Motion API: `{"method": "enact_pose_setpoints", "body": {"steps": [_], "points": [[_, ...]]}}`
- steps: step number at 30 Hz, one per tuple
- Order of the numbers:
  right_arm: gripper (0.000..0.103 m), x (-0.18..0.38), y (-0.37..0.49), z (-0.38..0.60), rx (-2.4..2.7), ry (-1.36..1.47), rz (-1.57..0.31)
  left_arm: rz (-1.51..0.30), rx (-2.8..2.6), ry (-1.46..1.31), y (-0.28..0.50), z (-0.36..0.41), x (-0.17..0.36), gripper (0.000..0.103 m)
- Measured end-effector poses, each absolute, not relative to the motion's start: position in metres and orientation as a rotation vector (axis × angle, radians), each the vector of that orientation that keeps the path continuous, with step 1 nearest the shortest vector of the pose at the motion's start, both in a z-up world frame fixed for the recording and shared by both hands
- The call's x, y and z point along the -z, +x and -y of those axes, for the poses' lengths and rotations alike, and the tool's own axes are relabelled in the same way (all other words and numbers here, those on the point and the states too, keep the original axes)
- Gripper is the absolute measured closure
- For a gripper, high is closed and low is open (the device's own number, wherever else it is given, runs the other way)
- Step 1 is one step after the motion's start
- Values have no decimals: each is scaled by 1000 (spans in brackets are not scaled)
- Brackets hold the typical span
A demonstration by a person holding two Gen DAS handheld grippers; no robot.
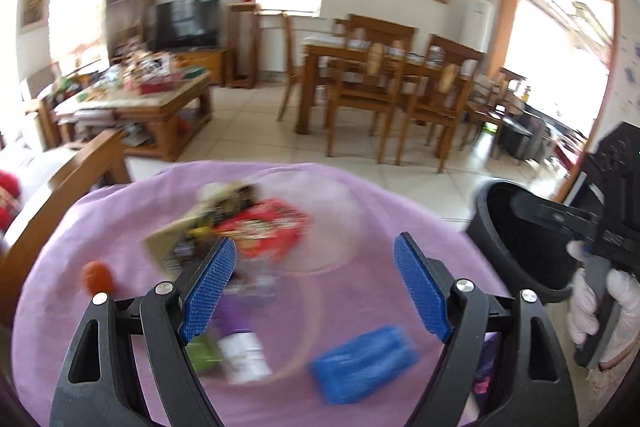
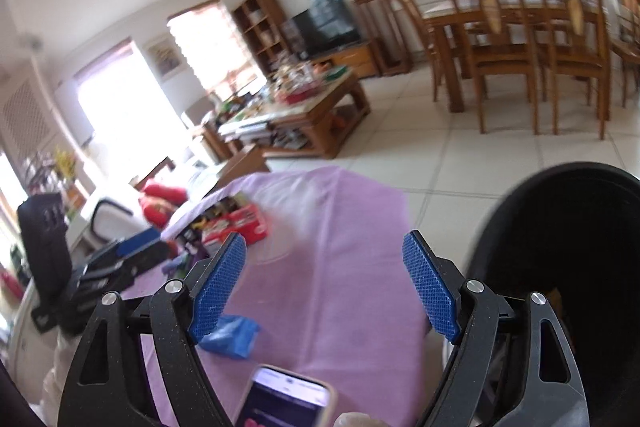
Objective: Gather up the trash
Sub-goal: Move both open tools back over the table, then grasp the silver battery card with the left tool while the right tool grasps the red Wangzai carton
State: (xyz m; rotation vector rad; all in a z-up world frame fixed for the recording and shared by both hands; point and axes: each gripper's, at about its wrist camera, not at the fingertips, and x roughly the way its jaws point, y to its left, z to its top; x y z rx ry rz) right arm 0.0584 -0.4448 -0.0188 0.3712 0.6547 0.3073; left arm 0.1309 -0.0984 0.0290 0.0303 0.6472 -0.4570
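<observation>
Table draped in a purple cloth (image 1: 120,227), rounded far edge, tiled floor (image 1: 248,131) beyond it, well apart from the wooden dining table (image 1: 320,55) and its chairs (image 1: 360,91). Left gripper (image 1: 314,287): jaws spread wide, nothing between the blue pads (image 1: 208,291), held above the near middle of the cloth. Trash on the cloth, left-wrist view: red snack wrapper (image 1: 268,227) overlapping a tan and dark packet (image 1: 192,227) toward the far middle; small orange object (image 1: 96,275) near the left edge; white and green items (image 1: 244,355) close to the near edge, blurred; crumpled blue wrapper (image 1: 360,359) near the near edge, right of centre. Black bin (image 1: 516,239) just off the cloth's right edge, mouth tilted toward the cloth; whether it touches the cloth cannot be told. Right gripper (image 2: 324,287): jaws wide, empty, over the bare right half of the cloth (image 2: 340,247), the bin (image 2: 560,247) at its right. Right-wrist view alone shows a phone (image 2: 288,399) with lit screen at the bottom, a sofa (image 2: 120,203) with red cushions (image 2: 160,199) beyond the left edge, and the left gripper's body (image 2: 120,263). Left-wrist view alone shows a gloved hand (image 1: 600,307) on the right gripper's handle. Room: cluttered coffee table (image 1: 132,99), television (image 1: 184,21), shelves, bright windows.
</observation>
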Motion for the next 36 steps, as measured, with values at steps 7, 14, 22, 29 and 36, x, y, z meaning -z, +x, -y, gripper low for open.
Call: {"method": "enact_pose_setpoints", "body": {"steps": [7,14,22,29,36], "points": [[5,30,135,333,-467,134,-805,-753,392,42,185,45,-4,26],[5,64,181,267,-511,-101,-874,-851,434,98,208,43,25,56],[5,79,206,239,-568,-164,-888,-879,494,73,219,44,39,95],[7,88,224,231,-580,-157,-898,-852,505,84,214,47,39,97],[15,87,214,242,-576,-107,-888,-803,505,38,210,40,27,100]]}}
